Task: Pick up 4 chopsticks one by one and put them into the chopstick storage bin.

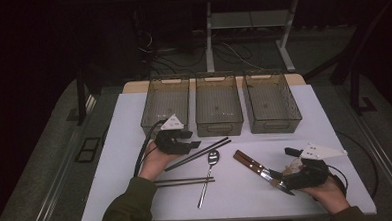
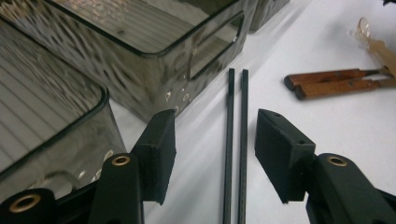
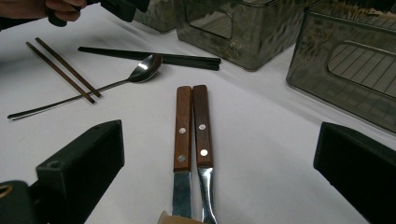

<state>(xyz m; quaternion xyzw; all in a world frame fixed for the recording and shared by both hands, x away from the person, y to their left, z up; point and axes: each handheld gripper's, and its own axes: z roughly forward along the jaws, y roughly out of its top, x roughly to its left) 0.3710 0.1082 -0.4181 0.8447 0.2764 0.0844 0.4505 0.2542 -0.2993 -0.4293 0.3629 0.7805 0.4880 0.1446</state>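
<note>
now | left gripper (image 2: 215, 154): jaws half open astride black chopsticks (image 2: 236, 140), no grip, mid-table by left bin (image 1: 166, 106) | right gripper (image 3: 219, 186): wide open, knives (image 3: 192, 126) between, near front-right edge

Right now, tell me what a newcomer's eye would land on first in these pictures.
Three smoky clear bins line the far side of the white table. Nearer, cutlery lies scattered: black chopsticks lie between the left gripper's open jaws, with a spoon at centre. Two wooden-handled knives lie side by side before the right gripper's open jaws.
</note>
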